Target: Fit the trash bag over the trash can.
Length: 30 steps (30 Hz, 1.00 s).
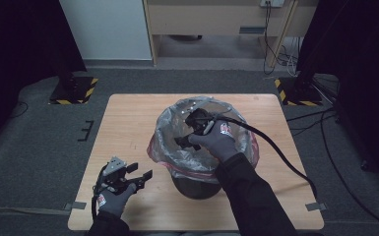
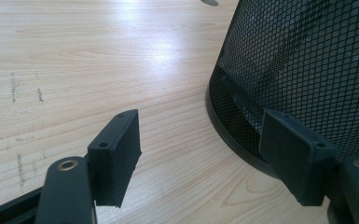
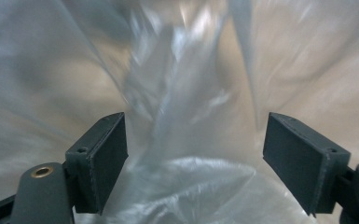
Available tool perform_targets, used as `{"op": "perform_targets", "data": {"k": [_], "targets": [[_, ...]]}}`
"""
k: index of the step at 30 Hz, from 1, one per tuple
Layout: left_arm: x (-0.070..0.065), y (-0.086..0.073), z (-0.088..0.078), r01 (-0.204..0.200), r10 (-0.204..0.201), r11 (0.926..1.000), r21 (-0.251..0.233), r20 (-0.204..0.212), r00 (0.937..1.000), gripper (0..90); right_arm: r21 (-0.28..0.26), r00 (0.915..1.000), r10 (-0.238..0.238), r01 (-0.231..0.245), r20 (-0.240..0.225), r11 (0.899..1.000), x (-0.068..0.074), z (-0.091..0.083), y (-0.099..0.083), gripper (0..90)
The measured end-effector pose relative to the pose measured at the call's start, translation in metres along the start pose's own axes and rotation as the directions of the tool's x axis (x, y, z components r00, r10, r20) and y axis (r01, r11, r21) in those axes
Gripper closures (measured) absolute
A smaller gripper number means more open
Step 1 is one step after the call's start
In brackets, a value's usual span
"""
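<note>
I am seeing the mesh bin (image 1: 197,184) standing at the table's (image 1: 128,118) near edge, centred, with open room along the left and far edges. Its clear liner (image 1: 177,118) is crinkling over the rim. The right gripper (image 1: 184,142) is gaping wide inside; the left gripper (image 1: 140,178) is hovering wide, empty.

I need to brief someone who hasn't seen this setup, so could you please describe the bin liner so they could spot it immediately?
On the wooden table stands a black mesh waste bin. The bin liner is the clear, crinkly plastic bag inside it, its edge folded out over the rim. It is the one shiny, see-through thing there.
</note>
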<state>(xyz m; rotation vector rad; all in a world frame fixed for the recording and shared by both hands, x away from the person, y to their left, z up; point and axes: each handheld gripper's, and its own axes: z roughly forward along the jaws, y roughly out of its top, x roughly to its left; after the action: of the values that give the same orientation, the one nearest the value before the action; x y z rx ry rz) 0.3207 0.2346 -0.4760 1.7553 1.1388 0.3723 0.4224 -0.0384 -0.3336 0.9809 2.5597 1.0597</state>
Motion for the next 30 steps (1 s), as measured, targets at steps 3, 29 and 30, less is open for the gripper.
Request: {"op": "perform_targets", "data": {"k": [3,29,30], "targets": [[0.0,0.0,0.0,0.0,0.0,1.0,0.0,-0.001,1.0,28.1,-0.075,1.0,0.002,-0.002,-0.005,0.997,0.001,-0.013,0.003,21.2],[0.0,0.0,-0.001,0.002,-0.002,1.0,-0.001,-0.006,1.0,27.9,-0.624,0.9874,0.14,-0.063,0.074,0.779,-0.017,-0.105,0.004,30.2],[0.0,0.0,-0.001,0.002,-0.002,1.0,-0.001,-0.006,1.0,27.9,-0.634,0.9849,0.151,-0.064,0.084,0.771,-0.019,-0.107,0.002,30.6]]}}
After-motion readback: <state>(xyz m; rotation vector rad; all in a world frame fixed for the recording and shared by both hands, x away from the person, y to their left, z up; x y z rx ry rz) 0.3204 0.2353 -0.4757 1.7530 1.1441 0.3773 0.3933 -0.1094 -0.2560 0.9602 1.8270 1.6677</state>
